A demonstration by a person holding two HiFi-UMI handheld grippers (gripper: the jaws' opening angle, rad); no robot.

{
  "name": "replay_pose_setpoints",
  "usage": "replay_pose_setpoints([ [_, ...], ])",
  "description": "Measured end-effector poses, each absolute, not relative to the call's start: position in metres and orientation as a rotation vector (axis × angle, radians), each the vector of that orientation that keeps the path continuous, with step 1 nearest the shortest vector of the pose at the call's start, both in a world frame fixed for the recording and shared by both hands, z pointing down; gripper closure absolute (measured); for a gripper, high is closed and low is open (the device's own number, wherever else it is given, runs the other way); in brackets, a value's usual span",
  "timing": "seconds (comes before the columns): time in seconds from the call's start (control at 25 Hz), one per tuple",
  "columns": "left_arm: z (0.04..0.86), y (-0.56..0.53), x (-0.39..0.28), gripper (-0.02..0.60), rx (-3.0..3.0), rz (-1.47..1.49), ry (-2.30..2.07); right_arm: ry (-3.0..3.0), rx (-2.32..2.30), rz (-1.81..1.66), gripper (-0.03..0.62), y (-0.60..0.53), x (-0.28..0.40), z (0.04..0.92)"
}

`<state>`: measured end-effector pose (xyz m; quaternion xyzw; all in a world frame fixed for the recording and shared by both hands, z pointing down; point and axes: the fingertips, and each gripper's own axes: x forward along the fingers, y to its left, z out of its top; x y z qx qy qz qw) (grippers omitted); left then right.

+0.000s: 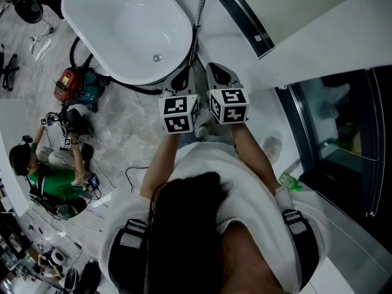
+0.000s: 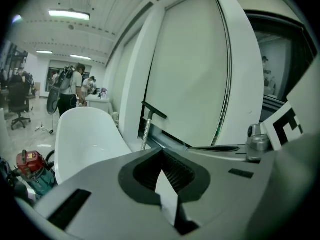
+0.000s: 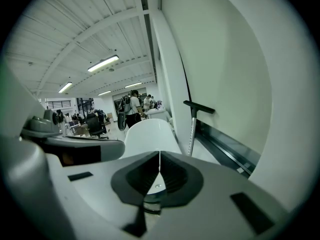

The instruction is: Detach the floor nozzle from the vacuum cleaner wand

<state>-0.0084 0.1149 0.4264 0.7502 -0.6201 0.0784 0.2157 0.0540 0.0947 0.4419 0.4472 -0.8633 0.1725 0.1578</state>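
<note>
Fingers (image 2: 146, 175) of the left gripper (image 1: 181, 79) are seen clenched on nothing, and those of the right gripper (image 1: 219, 75) are likewise pressed together and empty, as both are held side by side at the near end of the bathtub (image 1: 79, 17). What is judged to be the floor nozzle (image 2: 154, 110), a black crossbar, is carried at the top of a metal wand (image 2: 145, 133) stood nearly upright against the wall just past the bathtub's far corner. It lies ahead of both grippers, a little left of centre for the left one and right of centre for the right one, so neither hand can be called nearer. It is still well apart from both.

Nozzle and wand are shown whole only in the two gripper views. In the head view the wand (image 1: 200, 0) is reduced to a thin line beside the bathtub, its top cut off. That view alone shows the black hose (image 1: 131, 86) led round the bathtub to the red vacuum cleaner (image 1: 68, 83).
</note>
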Motion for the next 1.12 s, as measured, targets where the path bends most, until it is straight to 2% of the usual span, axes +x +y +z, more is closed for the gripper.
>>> replay_pose_setpoints([
  [1.12, 0.443, 0.037, -0.036, 0.577, 2.112, 0.272, -1.614, -2.392, 1.350, 0.508, 0.578, 0.019, 0.027, 0.453],
])
